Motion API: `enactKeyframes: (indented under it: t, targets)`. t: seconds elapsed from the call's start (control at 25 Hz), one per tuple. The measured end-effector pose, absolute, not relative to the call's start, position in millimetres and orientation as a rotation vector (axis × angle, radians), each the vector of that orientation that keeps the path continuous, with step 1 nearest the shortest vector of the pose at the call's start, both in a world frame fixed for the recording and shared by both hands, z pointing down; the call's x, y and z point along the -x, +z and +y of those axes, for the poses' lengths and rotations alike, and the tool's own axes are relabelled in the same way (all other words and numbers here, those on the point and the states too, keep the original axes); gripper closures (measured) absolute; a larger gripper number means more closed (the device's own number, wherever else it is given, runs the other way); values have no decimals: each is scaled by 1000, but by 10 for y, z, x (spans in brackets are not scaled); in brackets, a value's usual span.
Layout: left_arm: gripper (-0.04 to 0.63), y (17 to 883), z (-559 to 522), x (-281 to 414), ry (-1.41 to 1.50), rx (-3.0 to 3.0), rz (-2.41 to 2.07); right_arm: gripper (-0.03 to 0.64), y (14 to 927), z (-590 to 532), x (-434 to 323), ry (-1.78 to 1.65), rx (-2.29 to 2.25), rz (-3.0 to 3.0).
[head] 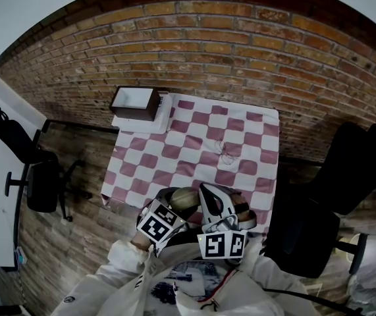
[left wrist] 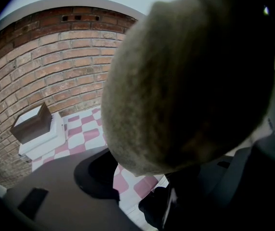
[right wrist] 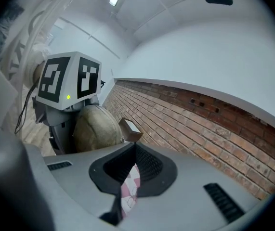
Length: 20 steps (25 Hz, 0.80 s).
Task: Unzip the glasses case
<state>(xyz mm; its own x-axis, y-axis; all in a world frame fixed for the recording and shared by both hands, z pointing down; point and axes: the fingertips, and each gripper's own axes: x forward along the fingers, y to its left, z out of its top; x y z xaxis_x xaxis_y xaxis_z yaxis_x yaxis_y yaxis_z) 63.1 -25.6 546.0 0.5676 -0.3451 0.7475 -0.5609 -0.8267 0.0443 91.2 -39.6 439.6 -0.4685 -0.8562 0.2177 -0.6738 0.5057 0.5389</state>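
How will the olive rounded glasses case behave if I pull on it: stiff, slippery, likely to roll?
The olive rounded fabric-covered glasses case shows a full dome with no dents, so it is probably a stiff shell. Its fuzzy matte surface should resist slipping. Being rounded, it may roll on the pink checked tablecloth.

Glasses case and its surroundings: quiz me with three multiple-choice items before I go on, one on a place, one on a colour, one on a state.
1. Which corner of the checked cloth is the brown box nearest?
A) far left B) far right C) near right
2. The cloth's checks are white and:
A) blue B) pink C) green
3. The glasses case is:
A) lying flat on the cloth B) gripped in the left tongs C) inside the box

Answers:
1 A, the head view shows the box at the far left corner.
2 B, the squares are pink.
3 B, the case fills the left gripper view, clamped.
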Motion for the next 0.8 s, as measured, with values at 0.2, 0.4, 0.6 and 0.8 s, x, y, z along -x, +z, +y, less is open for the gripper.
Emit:
enactKeyframes:
  t: [0.2, 0.4, 0.6, 0.8]
  targets:
    - [322, 5477, -369, -409, 1137, -2527, -754, 603, 4358, -488, -678, -542, -1257, -2292]
    - [322, 5407, -521, -92, 1146, -2545, -748, 603, 4277, -632, -370, -541, -1267, -2292]
    - [322, 5279, -647, 227, 1073, -2592, -711, 601, 4172, -762, 15, -543, -1273, -2313]
    - [322, 5215, -740, 497, 1053, -2646, -645, 600, 4079, -831, 301, -491, -1269, -2353]
